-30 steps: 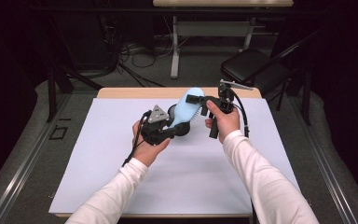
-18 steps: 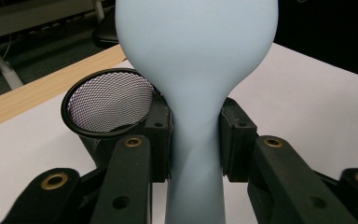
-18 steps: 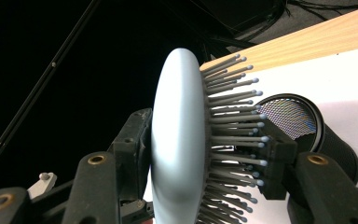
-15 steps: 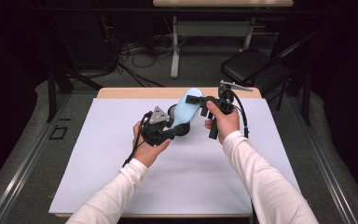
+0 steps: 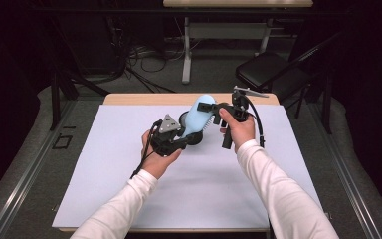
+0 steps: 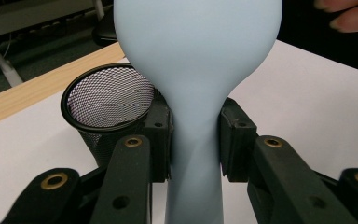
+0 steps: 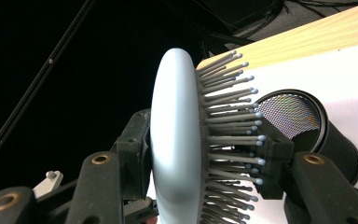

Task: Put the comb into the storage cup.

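Dark room; cables lie on the floor behind the desk point(image 5: 129, 199), with a black chair point(image 5: 268, 69) to the right rear and the legs of another table at the back. The desk carries a white sheet, a strip of wood edge bare along the far side.

Both hands are raised over the far middle of the desk. A pale blue hairbrush point(image 5: 197, 115) is held off the surface between the two grippers.

Left gripper point(image 6: 195, 140): clenched on the narrow neck of the hairbrush handle, one pad at each side, as seen in the left gripper view. The broad blue back of the head rises above and blocks most of that view.

Right gripper point(image 7: 205, 158): grasping the brush head edge-on; one jaw presses the smooth back, the other sits in among the grey bristles.

A black mesh cup point(image 6: 109, 105) stands upright on the white sheet just behind the brush, partly hidden by it in the high view point(image 5: 189, 130). Its inside looks empty as far as the gripper views see; the bottom is not clear.

Fingertips of the right hand point(image 6: 349, 14) show at the upper right corner of the left gripper view.
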`<control>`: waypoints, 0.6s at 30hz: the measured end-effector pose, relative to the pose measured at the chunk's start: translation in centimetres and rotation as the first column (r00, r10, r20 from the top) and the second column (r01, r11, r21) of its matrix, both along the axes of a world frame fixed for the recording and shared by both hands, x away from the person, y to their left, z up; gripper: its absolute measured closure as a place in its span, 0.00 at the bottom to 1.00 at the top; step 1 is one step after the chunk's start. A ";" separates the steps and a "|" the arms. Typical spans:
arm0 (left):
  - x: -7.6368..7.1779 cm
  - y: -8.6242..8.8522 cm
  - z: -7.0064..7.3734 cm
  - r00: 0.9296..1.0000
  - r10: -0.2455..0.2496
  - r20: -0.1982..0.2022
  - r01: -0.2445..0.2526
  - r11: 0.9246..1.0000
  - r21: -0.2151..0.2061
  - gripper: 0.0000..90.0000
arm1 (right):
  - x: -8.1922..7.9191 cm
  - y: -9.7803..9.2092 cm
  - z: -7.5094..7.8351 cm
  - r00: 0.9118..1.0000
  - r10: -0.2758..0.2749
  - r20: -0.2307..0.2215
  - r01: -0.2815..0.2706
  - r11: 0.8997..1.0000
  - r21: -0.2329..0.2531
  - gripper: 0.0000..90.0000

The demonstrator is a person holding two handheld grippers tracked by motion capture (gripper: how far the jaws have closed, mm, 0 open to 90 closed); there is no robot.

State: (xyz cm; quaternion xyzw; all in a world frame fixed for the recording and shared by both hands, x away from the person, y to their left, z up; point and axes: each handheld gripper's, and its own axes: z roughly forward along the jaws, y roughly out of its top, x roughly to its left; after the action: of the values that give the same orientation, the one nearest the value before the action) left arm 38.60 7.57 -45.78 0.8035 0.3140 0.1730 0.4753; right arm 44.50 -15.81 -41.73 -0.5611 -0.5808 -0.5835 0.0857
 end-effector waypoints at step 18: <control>-0.1 0.0 -0.1 1.000 0.003 0.006 -0.003 1.000 -0.013 0.76 | 0.0 0.0 0.1 1.000 -0.004 -0.019 0.004 1.000 0.013 0.54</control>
State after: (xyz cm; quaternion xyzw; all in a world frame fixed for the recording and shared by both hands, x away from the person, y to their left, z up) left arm 38.54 7.58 -45.85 0.7995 0.3148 0.1739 0.4811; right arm 44.46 -15.84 -41.67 -0.5672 -0.5751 -0.5820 0.0937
